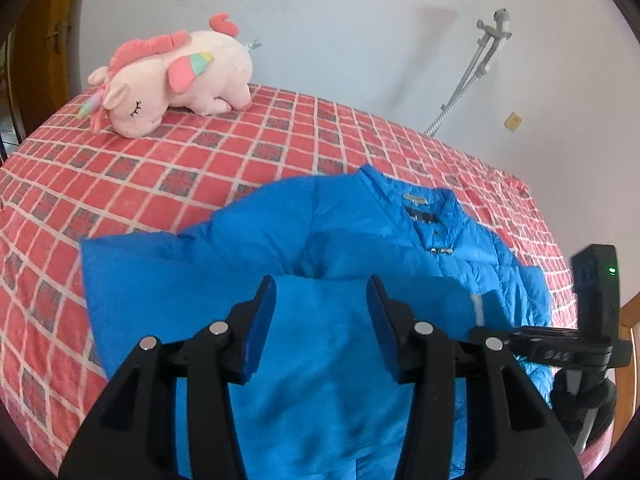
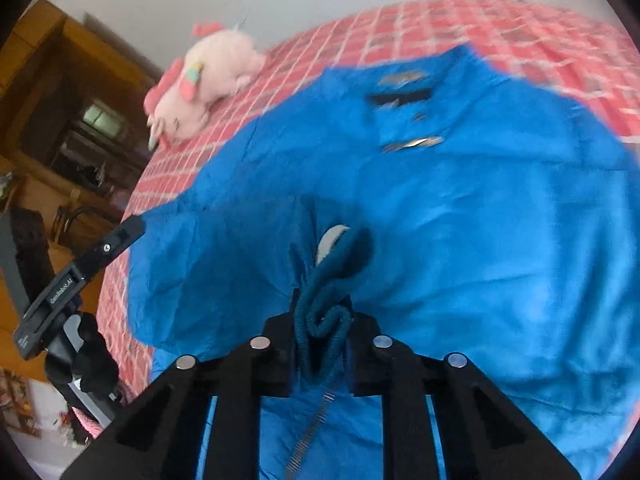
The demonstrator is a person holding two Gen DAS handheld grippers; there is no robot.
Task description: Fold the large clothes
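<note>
1. We see the blue jacket [image 1: 360, 240] spread over the red checked bedspread [image 1: 160, 168]. It fills the centre and lower half of both views, with its collar toward the upper right of the left wrist view. Laid out this way, the jacket is open to us for folding.
2. Our right gripper [image 2: 322, 330] has its jaws nearly closed on the sleeve cuff [image 2: 336, 268], low in the centre of the right wrist view. We judge this grip is meant to carry the sleeve across the body.
3. Our left gripper [image 1: 322, 292] stands part open at the bottom centre of its view, with only smooth blue cloth showing in the gap. We cannot tell whether the pads touch it.
4. Both grippers tilt steeply down toward the bed.
5. The plush unicorn [image 1: 176, 80] lies in the upper left of both views, well apart from the jacket.
</note>
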